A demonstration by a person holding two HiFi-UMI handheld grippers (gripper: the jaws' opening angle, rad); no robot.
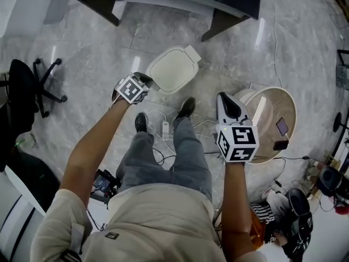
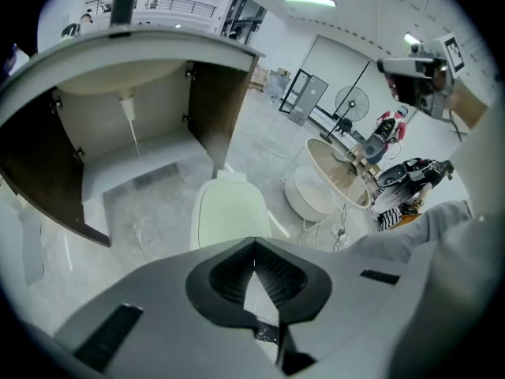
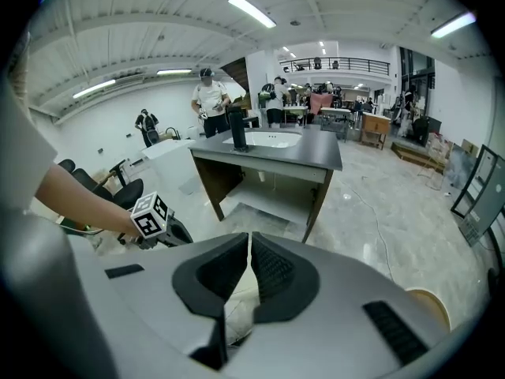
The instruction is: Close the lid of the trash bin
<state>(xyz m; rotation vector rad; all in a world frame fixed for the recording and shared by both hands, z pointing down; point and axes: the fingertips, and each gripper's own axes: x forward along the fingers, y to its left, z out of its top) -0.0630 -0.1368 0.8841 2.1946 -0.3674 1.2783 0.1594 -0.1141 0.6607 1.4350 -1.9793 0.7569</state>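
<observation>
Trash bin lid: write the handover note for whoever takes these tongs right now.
Left tongs: shut, empty, tips at the near edge of the lid; contact cannot be told.
Right tongs: shut, empty, held off to the right, away from the lid.
Done: the lid lies flat and looks closed in both the head view and the left gripper view.
Left: probably only a check that it is fully seated, then lift the left tongs away.

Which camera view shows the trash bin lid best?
The head view: the trash bin lid lies almost fully visible from above. The left gripper view shows it too, its near end hidden behind the fingers. The right gripper view hardly shows it.
</observation>
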